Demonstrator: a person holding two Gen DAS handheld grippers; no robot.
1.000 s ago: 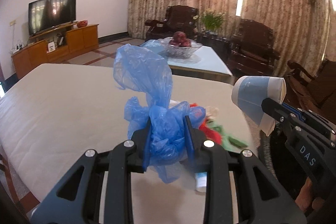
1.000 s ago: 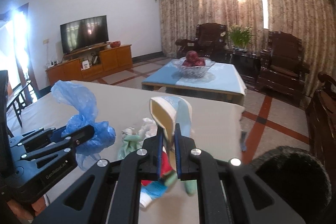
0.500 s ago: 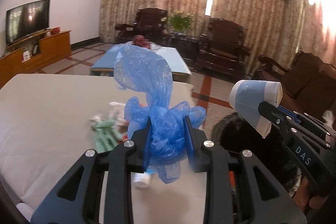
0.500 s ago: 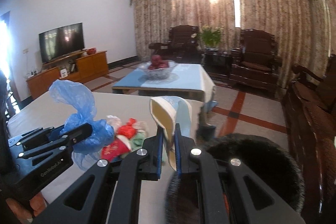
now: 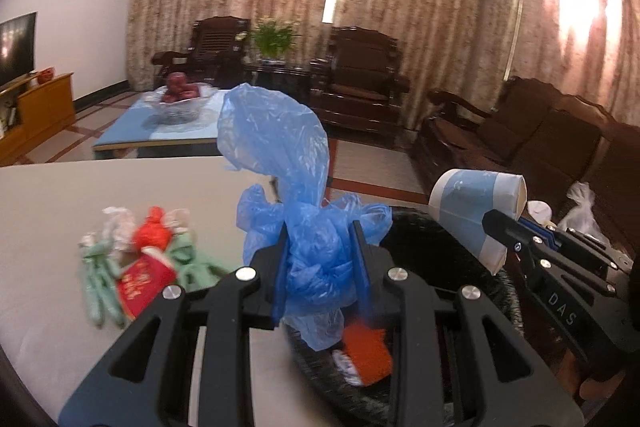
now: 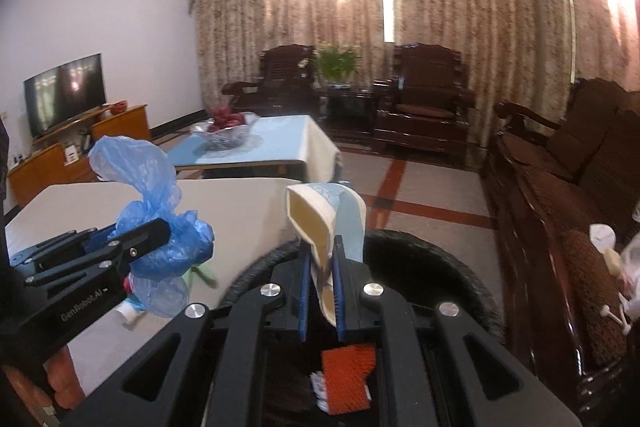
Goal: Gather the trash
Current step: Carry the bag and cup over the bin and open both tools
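My left gripper (image 5: 320, 267) is shut on a crumpled blue plastic bag (image 5: 296, 195), held over the near rim of a black bin (image 5: 440, 259). The same bag (image 6: 160, 227) shows at the left of the right wrist view. My right gripper (image 6: 320, 291) is shut on the squashed wall of a blue and white paper cup (image 6: 324, 219), above the bin (image 6: 440, 267). That cup (image 5: 476, 203) lies sideways at the right of the left wrist view. An orange wrapper (image 6: 346, 375) lies inside the bin. A heap of red, green and white wrappers (image 5: 136, 259) rests on the beige table (image 5: 80, 195).
A coffee table (image 6: 264, 147) with a glass bowl of red fruit (image 6: 224, 123) stands beyond the beige table. Dark wooden armchairs (image 6: 424, 107) and a sofa (image 6: 560, 187) line the back and right. A TV on a wooden cabinet (image 6: 64, 99) stands at the left wall.
Both grippers have swung to the right with their loads, from over the table to over the black bin. The heap of wrappers has slid to the left of the views.
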